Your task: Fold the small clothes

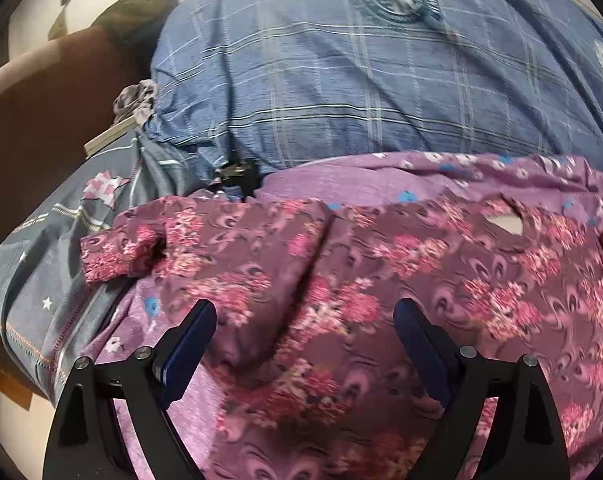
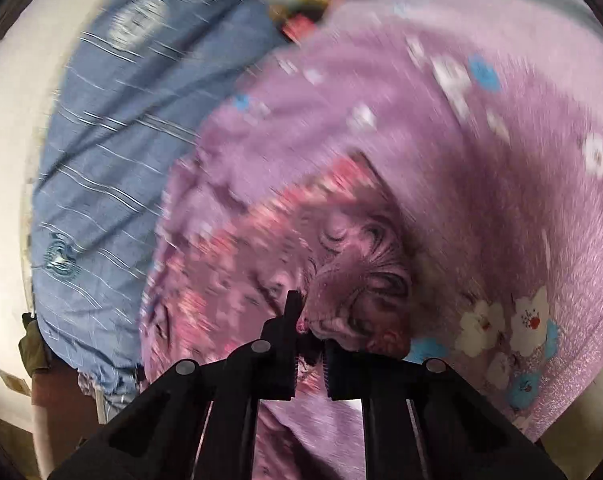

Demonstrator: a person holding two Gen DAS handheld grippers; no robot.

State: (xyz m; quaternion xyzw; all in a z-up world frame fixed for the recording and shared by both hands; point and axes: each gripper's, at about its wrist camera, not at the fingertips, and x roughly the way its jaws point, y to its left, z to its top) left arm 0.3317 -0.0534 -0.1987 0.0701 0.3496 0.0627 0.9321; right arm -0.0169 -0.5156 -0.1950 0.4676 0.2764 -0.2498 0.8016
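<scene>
A: Left wrist view, L to R pls?

B: Far left: grey-blue star-print cloth (image 1: 57, 280) hanging off the bed edge. Next, the maroon floral garment (image 1: 341, 264), spread flat w/ one short sleeve (image 1: 117, 252) sticking out left. It lies on a lilac flowered sheet (image 1: 381, 176); blue plaid bedcover (image 1: 341, 80) behind it.

A: Left gripper?

B: Left gripper (image 1: 305, 332) released, jaws wide apart, over the garment's near part, nothing between them. Can't tell if it touches the fabric.

A: Right wrist view?

B: Blurry. Blue plaid bedcover (image 2: 113, 152) at left, lilac flowered sheet (image 2: 481, 160) filling the centre and right. Maroon floral garment (image 2: 341, 248) mid-frame, bunched toward the fingers.

A: Right gripper?

B: Right gripper (image 2: 309, 344) clenched, grasping an edge of that garment; a fold bulges just past the tips, to the right.
</scene>
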